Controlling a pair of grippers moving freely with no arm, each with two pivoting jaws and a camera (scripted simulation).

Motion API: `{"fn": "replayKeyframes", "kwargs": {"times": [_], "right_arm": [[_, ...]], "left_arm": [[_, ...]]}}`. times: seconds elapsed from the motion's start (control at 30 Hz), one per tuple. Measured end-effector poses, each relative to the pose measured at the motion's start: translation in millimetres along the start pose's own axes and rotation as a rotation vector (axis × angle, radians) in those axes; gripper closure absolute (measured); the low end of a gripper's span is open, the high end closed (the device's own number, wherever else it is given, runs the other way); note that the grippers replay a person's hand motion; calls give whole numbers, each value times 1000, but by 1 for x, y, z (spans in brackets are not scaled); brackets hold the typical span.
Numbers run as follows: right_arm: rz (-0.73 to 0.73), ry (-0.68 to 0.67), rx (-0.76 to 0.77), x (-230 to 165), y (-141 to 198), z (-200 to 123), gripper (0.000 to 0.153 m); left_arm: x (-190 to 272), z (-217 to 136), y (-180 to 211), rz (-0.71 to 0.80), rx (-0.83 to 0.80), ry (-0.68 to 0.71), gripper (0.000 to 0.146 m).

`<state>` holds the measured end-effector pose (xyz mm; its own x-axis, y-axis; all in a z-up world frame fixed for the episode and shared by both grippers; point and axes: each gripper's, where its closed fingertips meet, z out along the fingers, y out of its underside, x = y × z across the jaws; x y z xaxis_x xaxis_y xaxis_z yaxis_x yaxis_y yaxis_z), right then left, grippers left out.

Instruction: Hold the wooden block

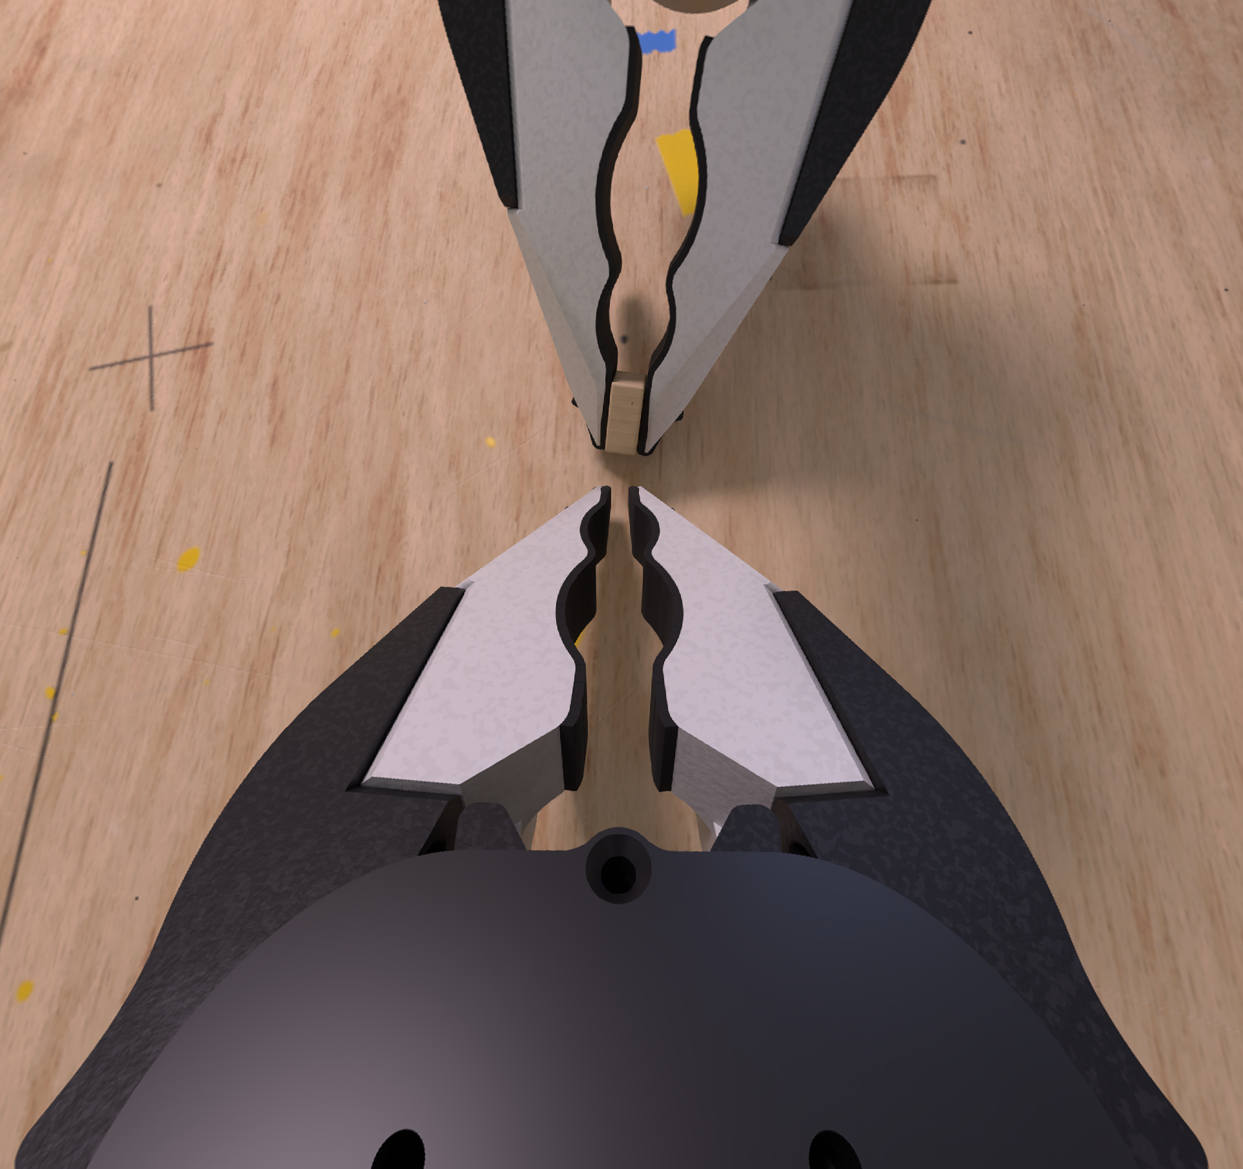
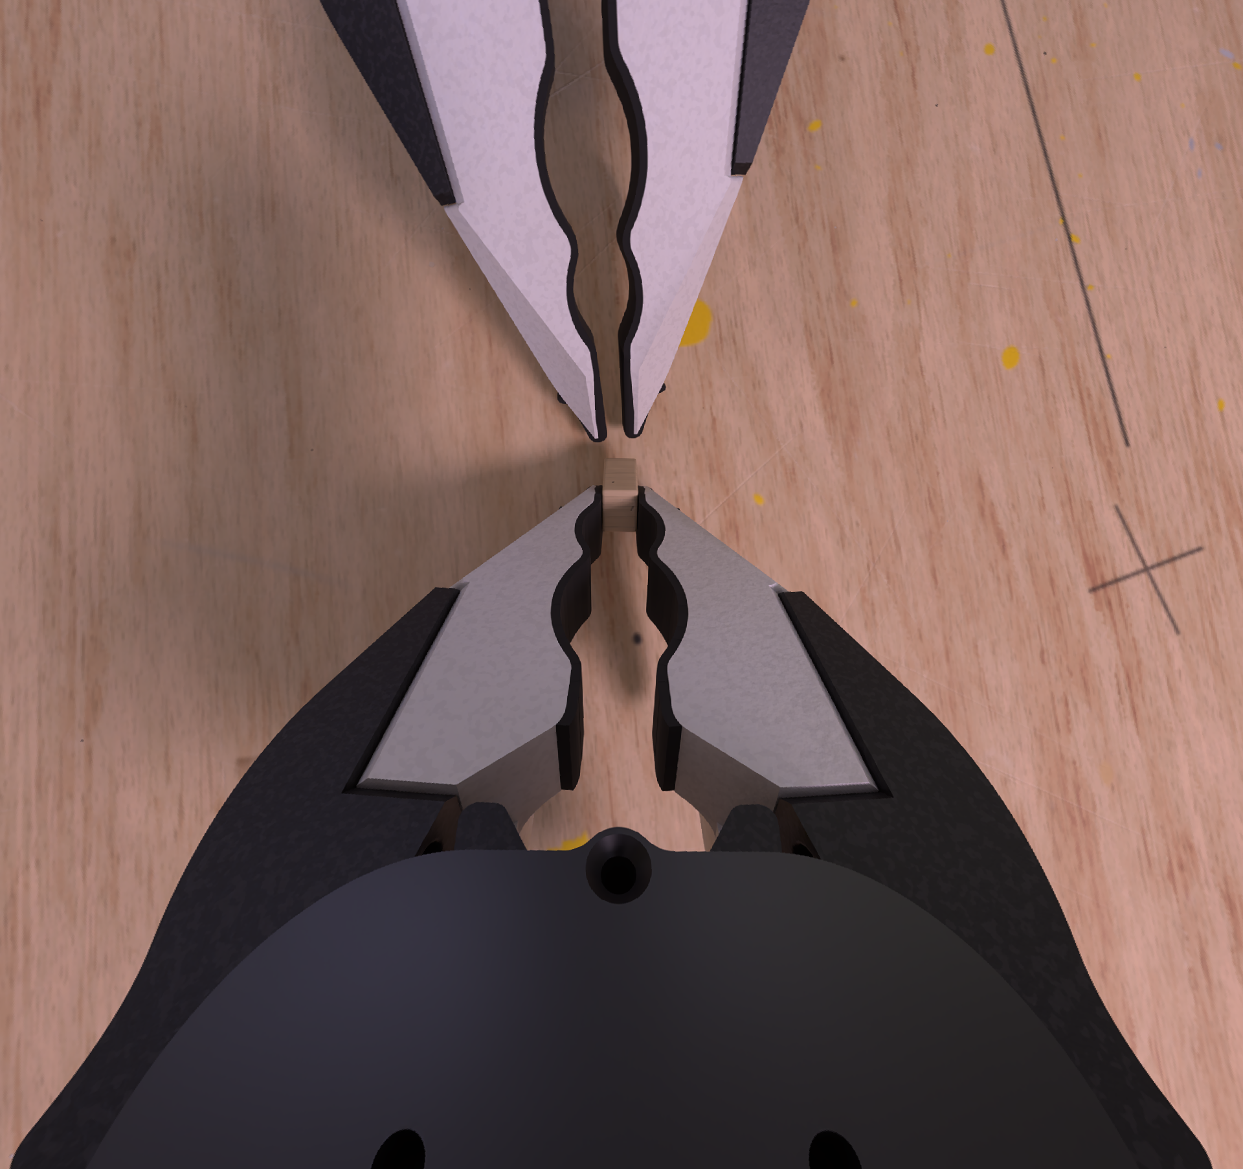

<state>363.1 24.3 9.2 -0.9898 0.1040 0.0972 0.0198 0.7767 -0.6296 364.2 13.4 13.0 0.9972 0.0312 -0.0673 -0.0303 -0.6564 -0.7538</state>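
Note:
The wooden block [image 2: 619, 478] is small and pale, and is pinched between the tips of my right gripper [image 2: 619, 494] just above the wooden tabletop [image 2: 269, 396]. It sticks out a little past the fingertips. In the left wrist view the block [image 1: 624, 410] shows in the right gripper [image 1: 622, 445] facing me. My left gripper [image 1: 619, 492] is tip to tip with it, a short gap from the block, its jaws almost together with only a slim slit and nothing between them. The left gripper also shows in the right wrist view [image 2: 613, 435].
The tabletop [image 1: 269, 195] bears a pencil cross [image 1: 151, 356], a long pencil line [image 1: 60, 686] and yellow paint specks [image 1: 188, 558]. A yellow patch [image 1: 679, 168] and a blue patch [image 1: 656, 41] lie on the table under the right gripper.

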Motion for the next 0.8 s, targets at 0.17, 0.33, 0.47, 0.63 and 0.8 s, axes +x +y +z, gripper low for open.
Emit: {"fn": "replayKeyframes", "kwargs": {"times": [0.17,0.33,0.47,0.63,0.8], "right_arm": [[-6,11,-14,0,0,-1,144],[-3,7,-13,0,1,0,144],[-8,1,-6,0,1,0,144],[-18,3,-6,0,1,0,144],[-36,1,-10,-1,1,0,144]], "left_arm": [[-3,-4,-5,-49,43,15,142],[-1,-5,0,-30,18,23,146],[-1,-1,-3,18,30,16,143],[-3,1,-2,63,1,14,136],[1,2,-2,71,-3,57,140]]}}
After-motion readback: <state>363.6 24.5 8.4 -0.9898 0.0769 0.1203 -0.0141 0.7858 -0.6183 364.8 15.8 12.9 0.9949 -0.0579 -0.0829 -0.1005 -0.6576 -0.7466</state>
